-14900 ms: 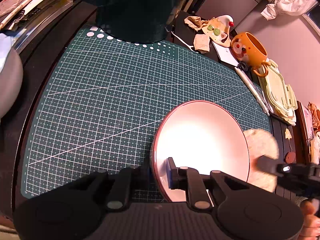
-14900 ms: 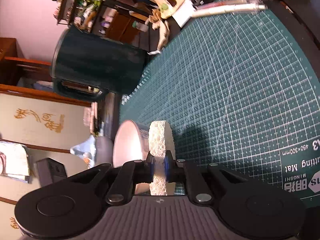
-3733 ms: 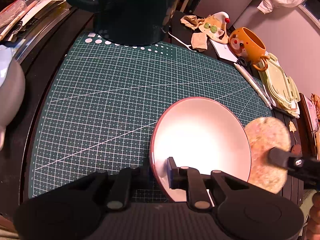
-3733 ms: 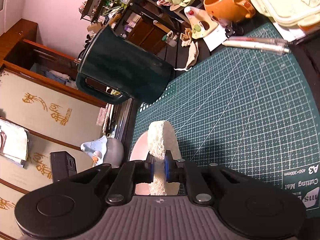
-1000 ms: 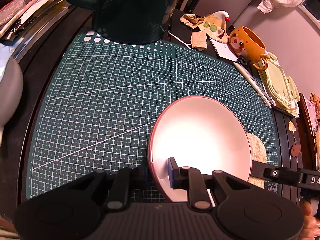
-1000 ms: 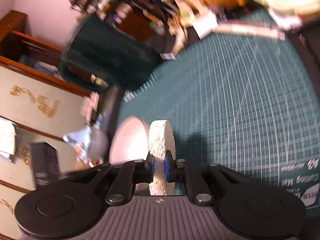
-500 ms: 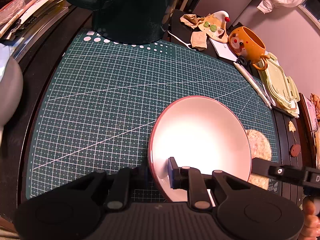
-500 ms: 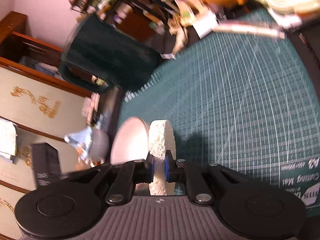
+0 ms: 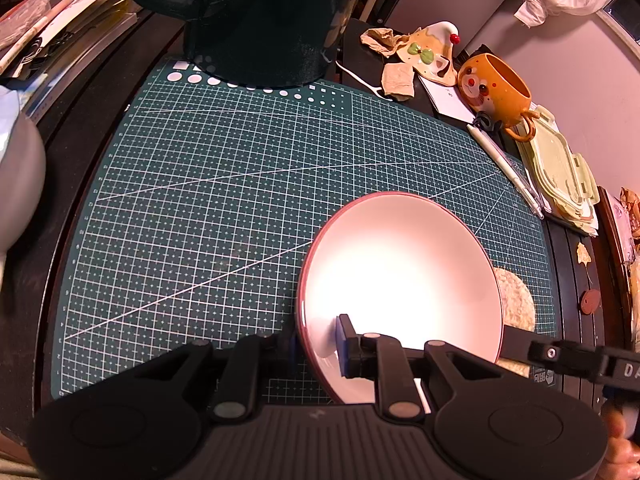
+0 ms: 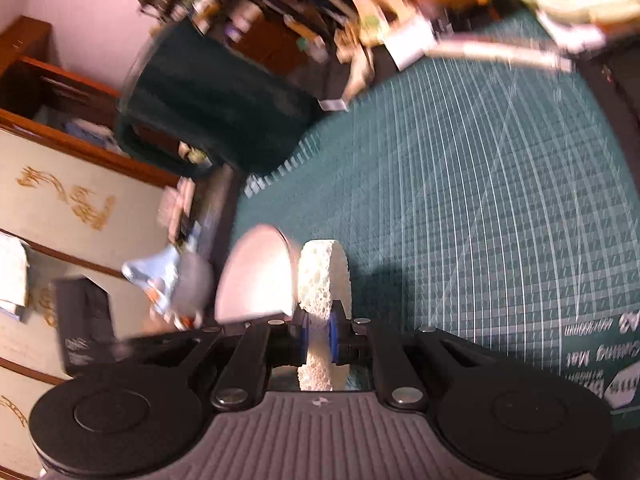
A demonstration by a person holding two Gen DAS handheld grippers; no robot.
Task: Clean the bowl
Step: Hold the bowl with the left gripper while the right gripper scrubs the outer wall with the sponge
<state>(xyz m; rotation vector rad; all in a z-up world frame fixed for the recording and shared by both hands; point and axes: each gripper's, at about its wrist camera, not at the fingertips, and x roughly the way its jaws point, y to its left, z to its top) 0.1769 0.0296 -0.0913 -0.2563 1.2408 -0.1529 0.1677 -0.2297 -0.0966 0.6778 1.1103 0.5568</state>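
Bowl rim pinched in my left claw lower centre, sponge clamped in my right claw beside it.

Most of the green cutting mat is wide open, especially the whole left and middle, so there's plenty of room to swing through there. The far edge is blocked by a big dark green mug sitting partly on the mat. The right edge is crowded: a pen lies along it, with an orange mug and a pale green lidded container just beyond. The bowl fills the near right corner, and a grey rounded thing sits off the mat's left side.
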